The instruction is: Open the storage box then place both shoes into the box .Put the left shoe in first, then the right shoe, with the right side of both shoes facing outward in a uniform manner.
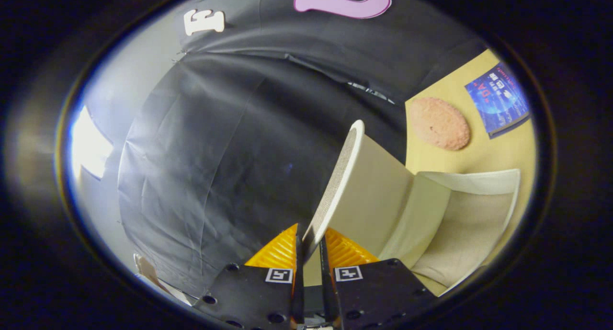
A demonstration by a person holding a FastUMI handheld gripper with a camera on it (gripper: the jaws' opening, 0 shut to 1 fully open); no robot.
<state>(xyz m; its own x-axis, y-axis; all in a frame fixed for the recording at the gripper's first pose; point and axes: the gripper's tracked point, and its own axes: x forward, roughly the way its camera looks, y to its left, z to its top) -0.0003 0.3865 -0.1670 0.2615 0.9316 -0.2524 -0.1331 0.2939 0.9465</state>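
Note:
My gripper (310, 241) is shut on a white shoe (378, 191), pinching one end of it between both fingers. The shoe is lifted and stands on edge, stretching away from the fingers. Its grey textured sole (335, 186) faces the black cloth and its smooth white side faces the table. Just beyond the shoe, on the yellow table (483, 153), lies a white shape with a beige inner face (464, 220). I cannot tell whether that is the storage box or the other shoe.
A round pink pad (439, 123) and a blue book (500, 98) lie farther off on the yellow table. The black cloth wall hangs behind the shoe, and a bright pale wall shows beside it.

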